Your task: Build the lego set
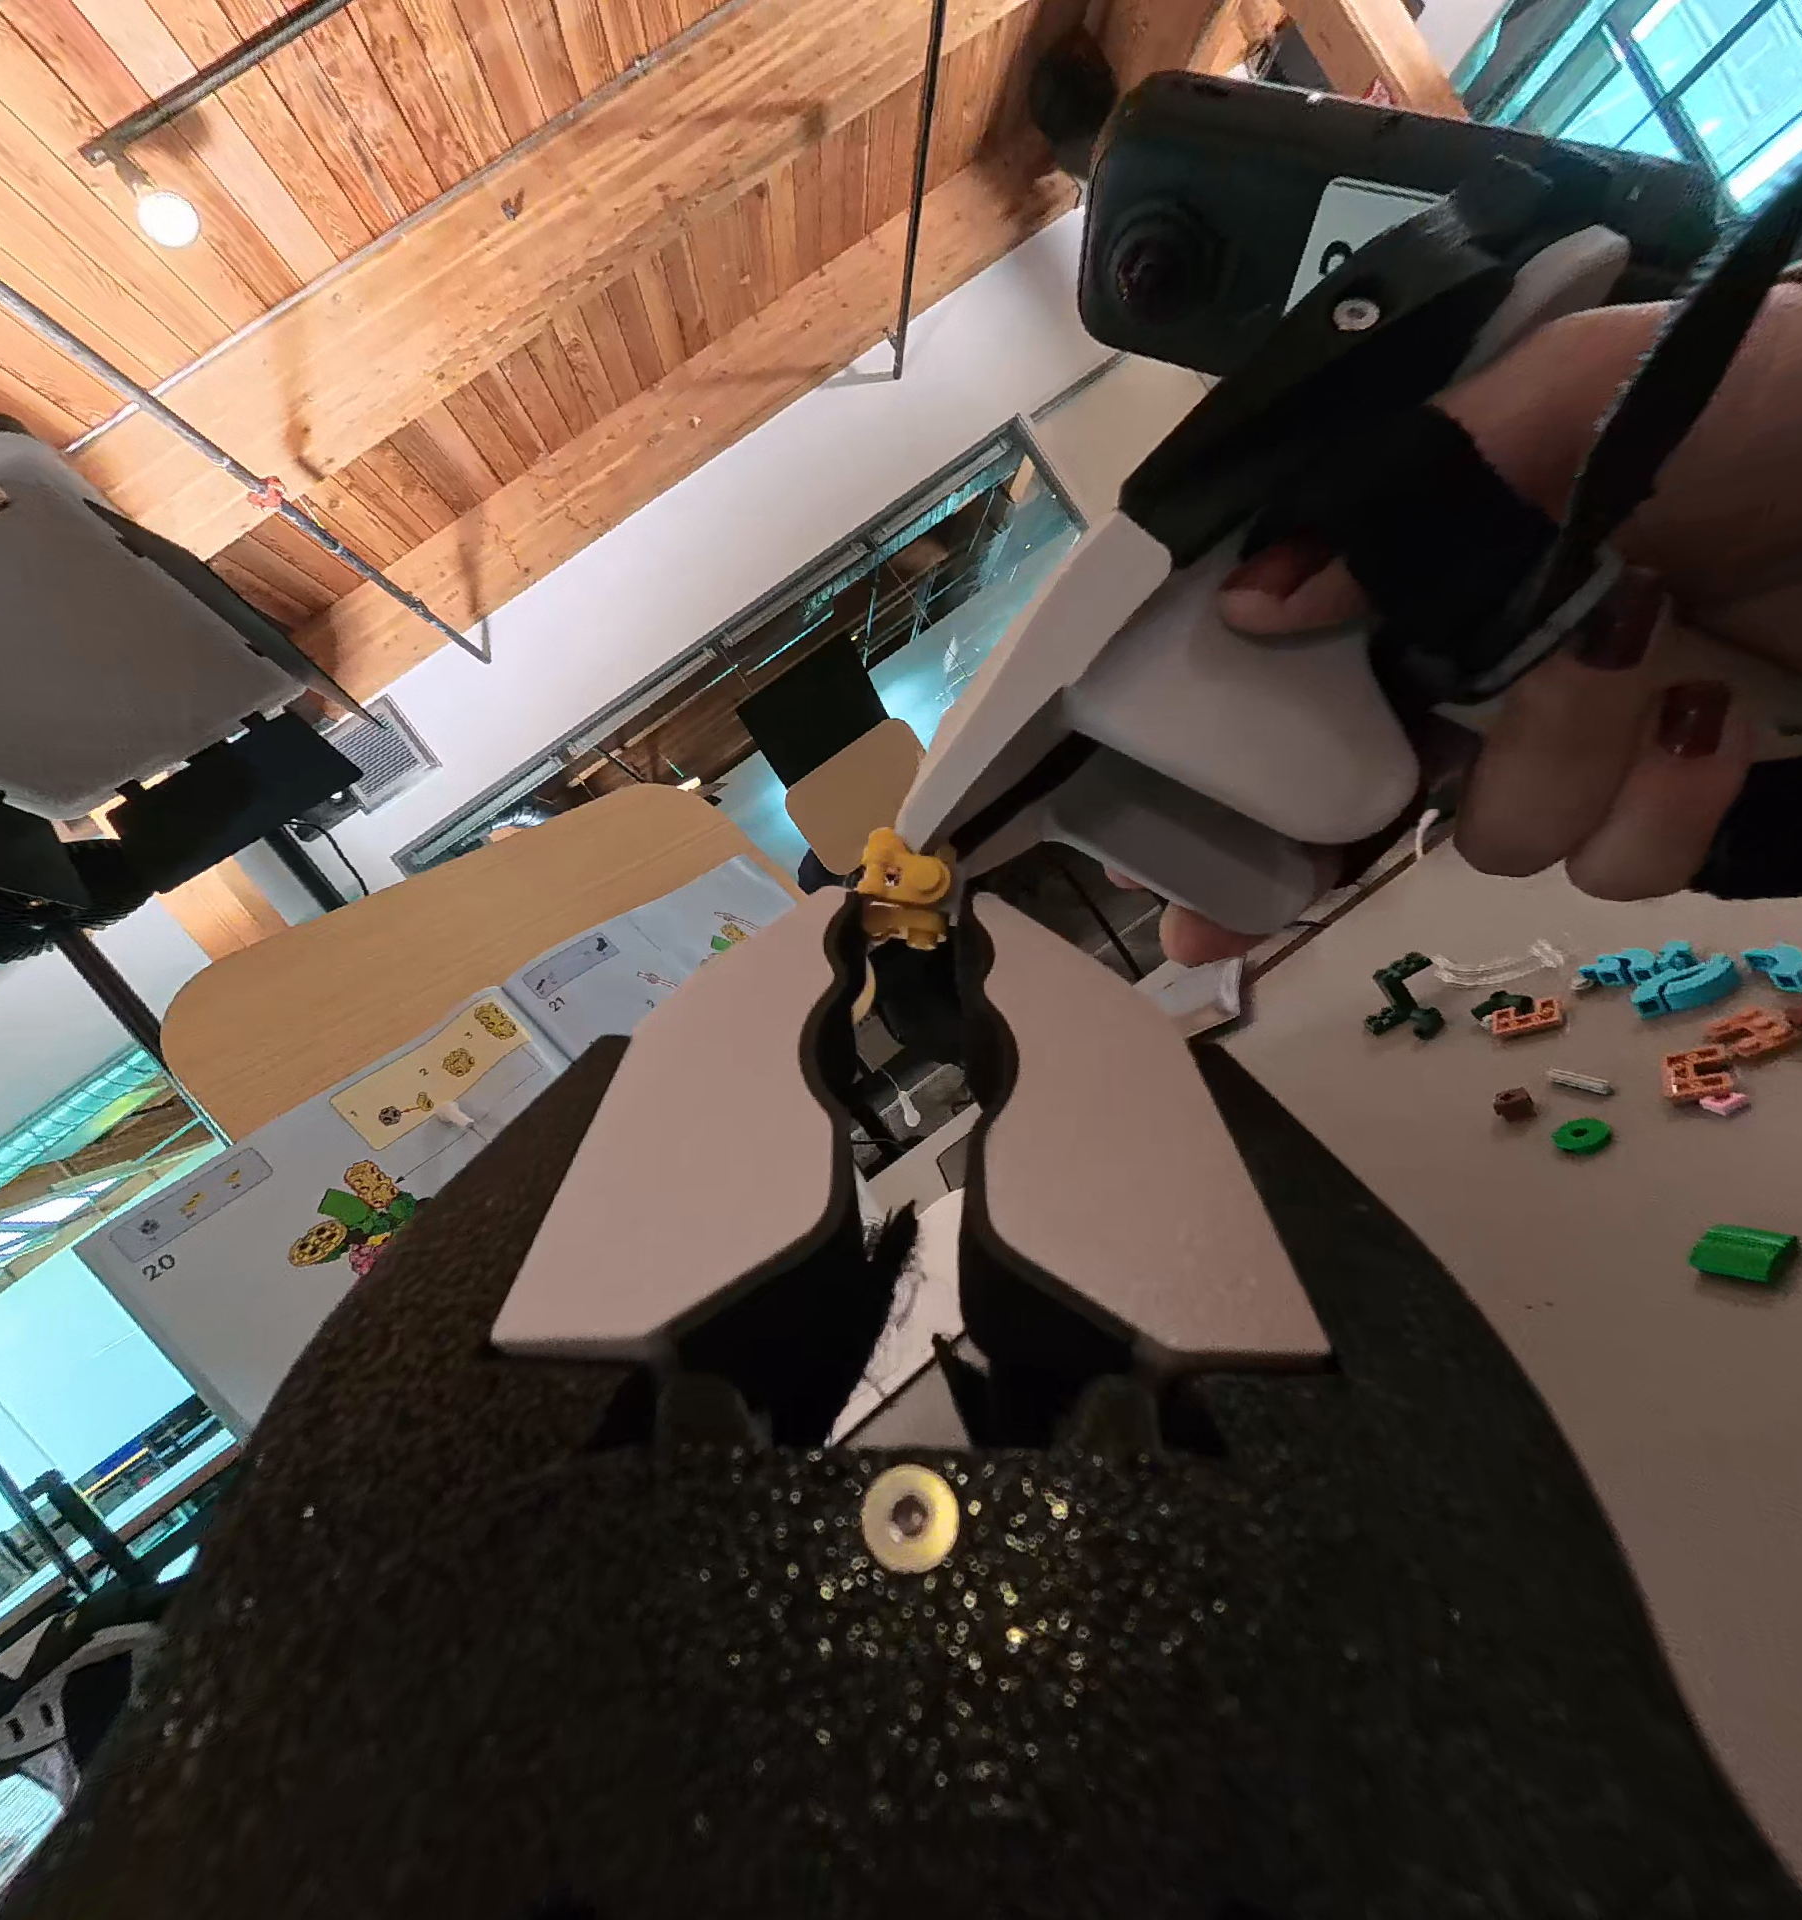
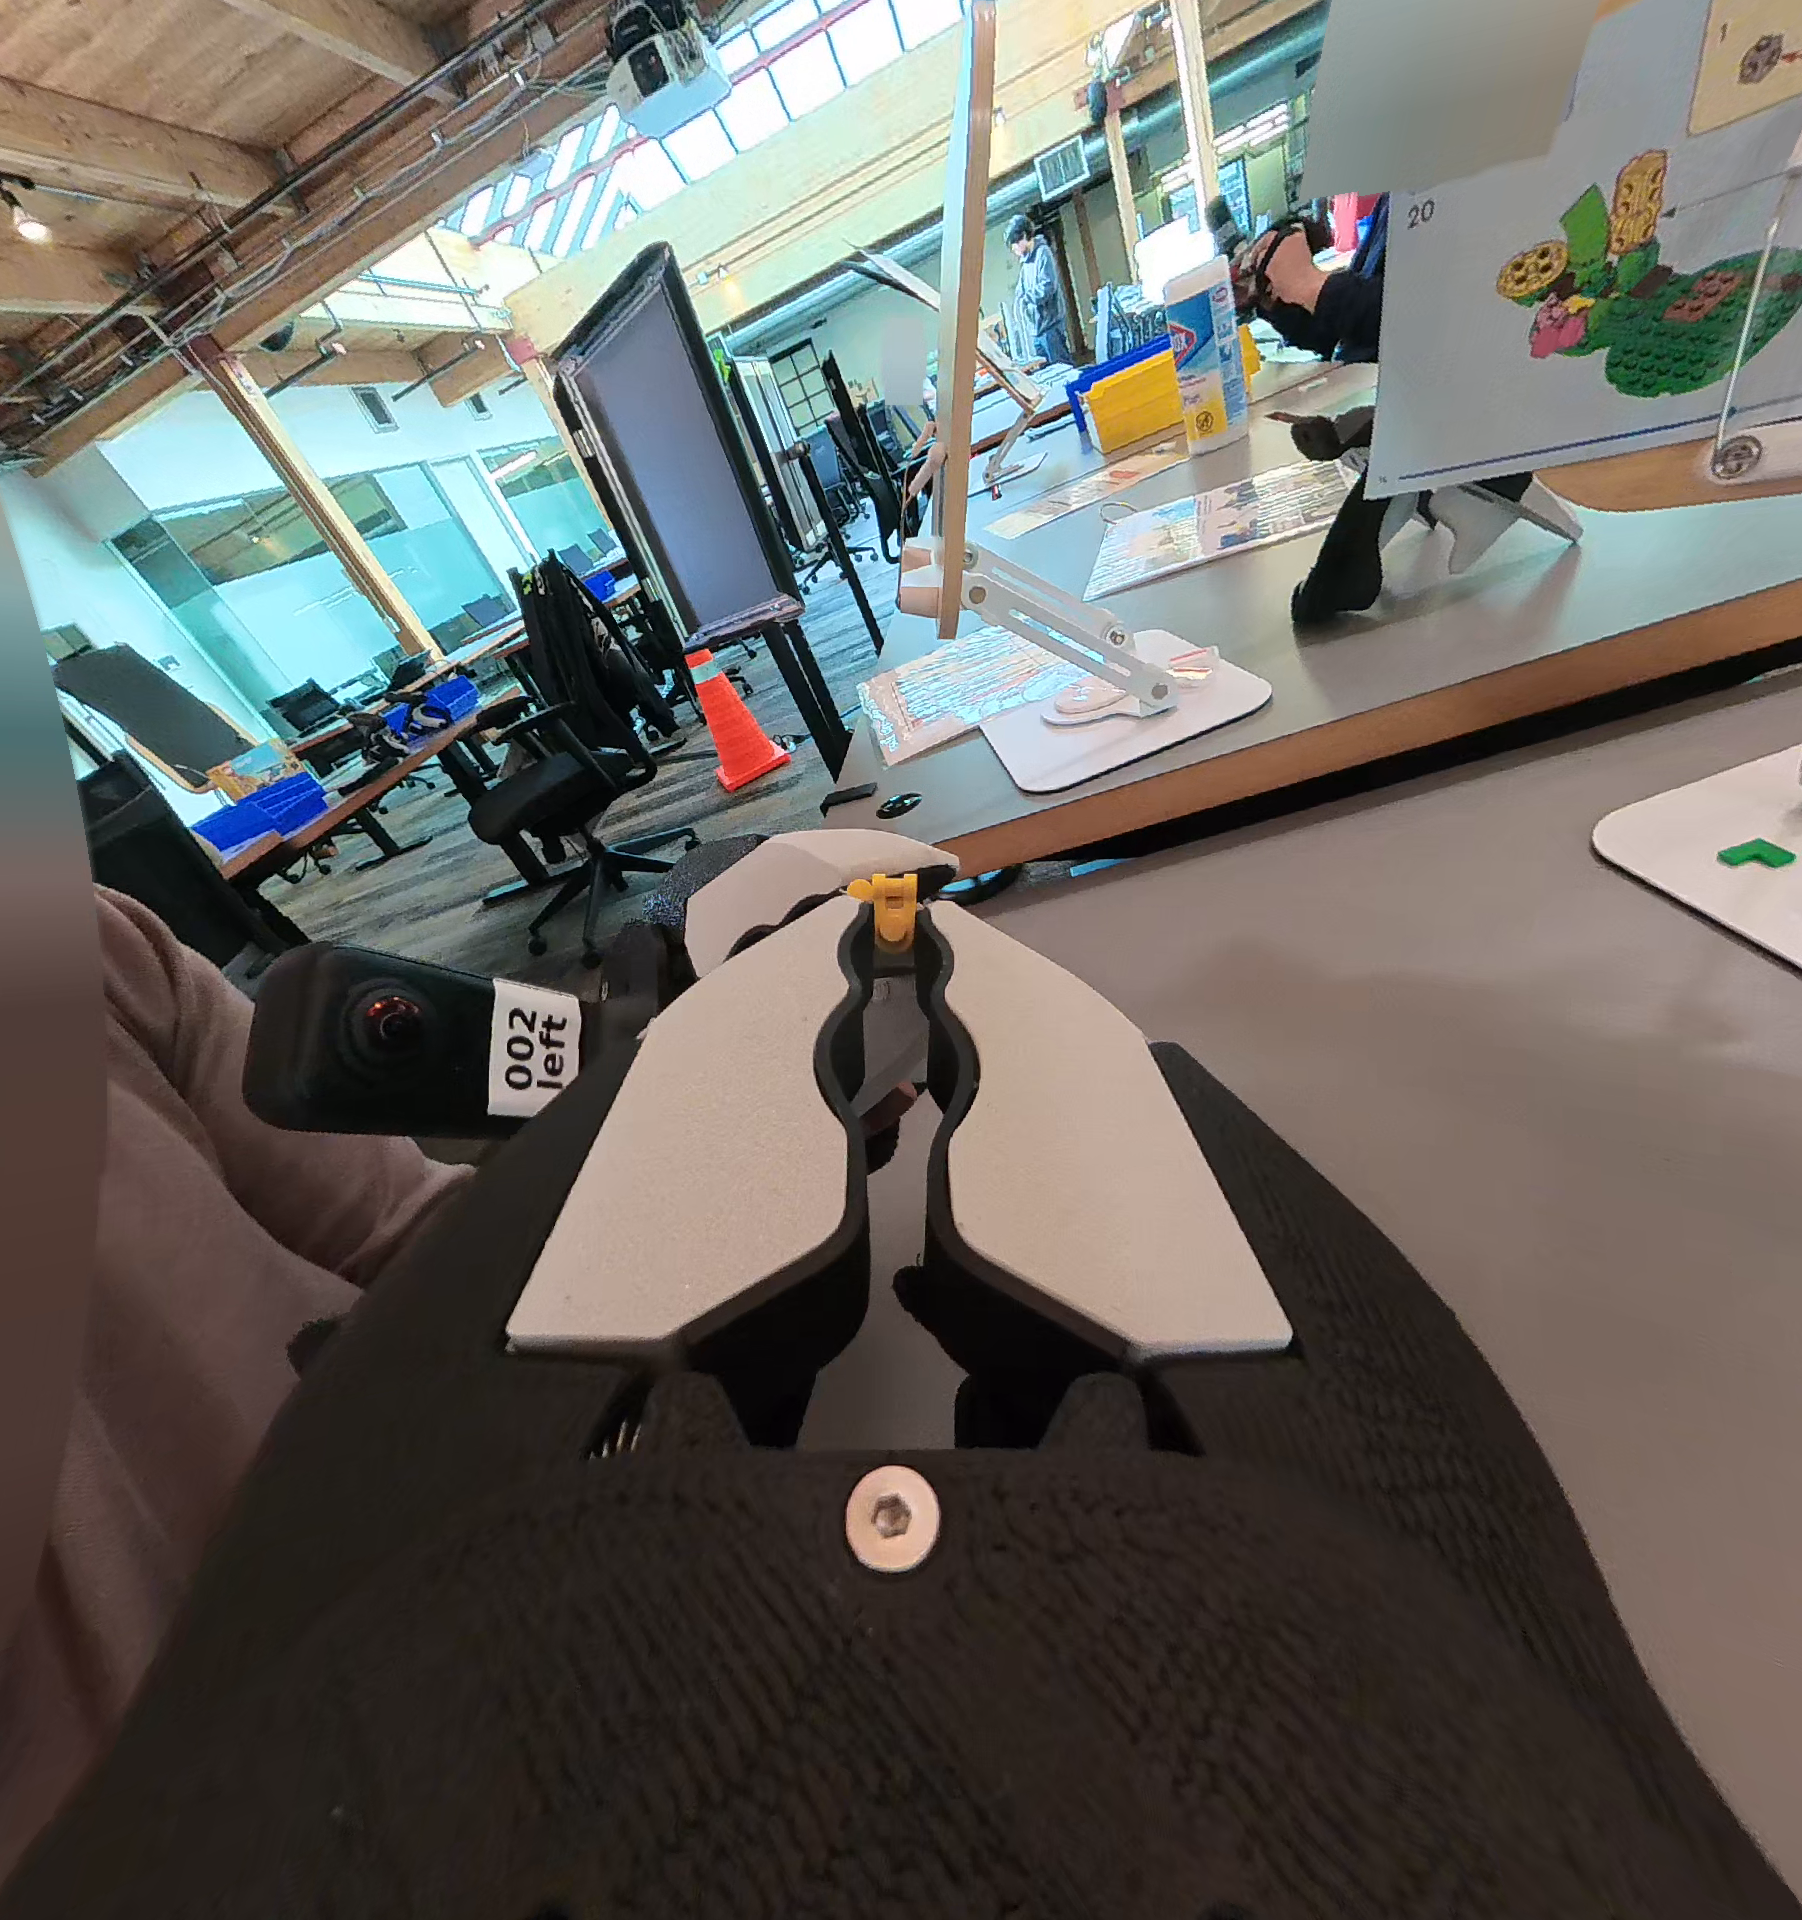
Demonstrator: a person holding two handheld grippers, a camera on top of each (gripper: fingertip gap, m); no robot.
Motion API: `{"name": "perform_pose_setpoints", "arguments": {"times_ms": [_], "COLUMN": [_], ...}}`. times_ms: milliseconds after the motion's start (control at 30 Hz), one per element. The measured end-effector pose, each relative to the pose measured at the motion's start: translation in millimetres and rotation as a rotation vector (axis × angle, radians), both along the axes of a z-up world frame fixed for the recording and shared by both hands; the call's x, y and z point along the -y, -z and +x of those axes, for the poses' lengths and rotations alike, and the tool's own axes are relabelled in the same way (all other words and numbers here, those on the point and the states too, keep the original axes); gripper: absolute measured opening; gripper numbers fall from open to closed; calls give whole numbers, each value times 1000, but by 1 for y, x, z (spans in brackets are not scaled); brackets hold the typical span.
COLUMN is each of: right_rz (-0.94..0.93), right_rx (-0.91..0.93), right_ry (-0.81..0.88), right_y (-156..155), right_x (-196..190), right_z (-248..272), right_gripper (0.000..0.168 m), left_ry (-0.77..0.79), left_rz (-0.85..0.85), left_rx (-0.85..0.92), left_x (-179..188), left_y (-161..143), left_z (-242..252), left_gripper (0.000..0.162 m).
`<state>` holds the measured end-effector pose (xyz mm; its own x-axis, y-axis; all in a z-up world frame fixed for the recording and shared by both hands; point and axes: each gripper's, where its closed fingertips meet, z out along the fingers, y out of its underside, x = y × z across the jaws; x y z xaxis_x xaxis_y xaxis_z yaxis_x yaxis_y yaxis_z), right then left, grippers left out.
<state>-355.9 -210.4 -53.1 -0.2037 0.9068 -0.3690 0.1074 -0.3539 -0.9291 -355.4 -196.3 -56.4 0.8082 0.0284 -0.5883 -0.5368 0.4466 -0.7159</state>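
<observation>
While both tools meet tip to tip above the desk (image 1: 1499, 1455), I have the left tool (image 1: 902, 920) nearly closed on a small yellow piece (image 1: 902, 923), and the right tool (image 2: 889, 914) pinched on another yellow piece (image 2: 889, 902) that shows in the left view as the upper yellow part (image 1: 902, 868). The two pieces touch; I judge I am pressing them together.

The grip on each is only at the very fingertips, so a slight twist or off-axis push could flick one piece out and send it onto the desk or the floor. Squeezing harder might rotate it instead of seating it.

Loose bricks (image 1: 1655, 997) in teal, orange, pink and dark green lie scattered on the desk to the right, with a green round piece (image 1: 1581, 1136) and a green slope (image 1: 1744, 1255) nearer; a dropped part could get lost among them.

The instruction booklet (image 1: 440, 1101) stands on its holder beyond. No tray or box holds these parts; yellow bins (image 2: 1136, 400) sit on a far desk, contents not discernible.
</observation>
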Motion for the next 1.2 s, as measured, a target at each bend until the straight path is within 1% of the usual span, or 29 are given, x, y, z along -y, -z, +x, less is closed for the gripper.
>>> {"name": "perform_pose_setpoints", "arguments": {"times_ms": [300,533,800,900,933,967,1033,1100,1200], "right_rz": [42,61,71,104,133,185,366,622,1060], "right_rx": [-10,-16,-18,-93,-137,-180,-246,-289,-262], "right_ry": [33,39,47,63,73,91,138,186,279], "right_y": [-4,-9,-8,-20,-26,-32,-41,-46,-47], "right_x": [0,2,0,-4,-6,-9,-10,-2,14], "right_z": [1,2,1,6,9,13,21,28,30], "right_gripper": [5,5,17,25,28,31,37,40,41], "left_ry": [-22,3,36,113,173,265,539,850,1286], "left_rz": [16,19,-13,-51,-80,-118,-219,-304,-418], "left_rx": [45,81,124,216,283,372,619,852,1093], "left_x": [0,2,1,1,1,3,8,19,38], "left_y": [-4,-8,-9,-11,-13,-15,-23,-34,-46], "left_z": [1,3,7,7,7,8,11,9,4], "left_gripper": [16,16,16,16,16,16,16,16,16]}}
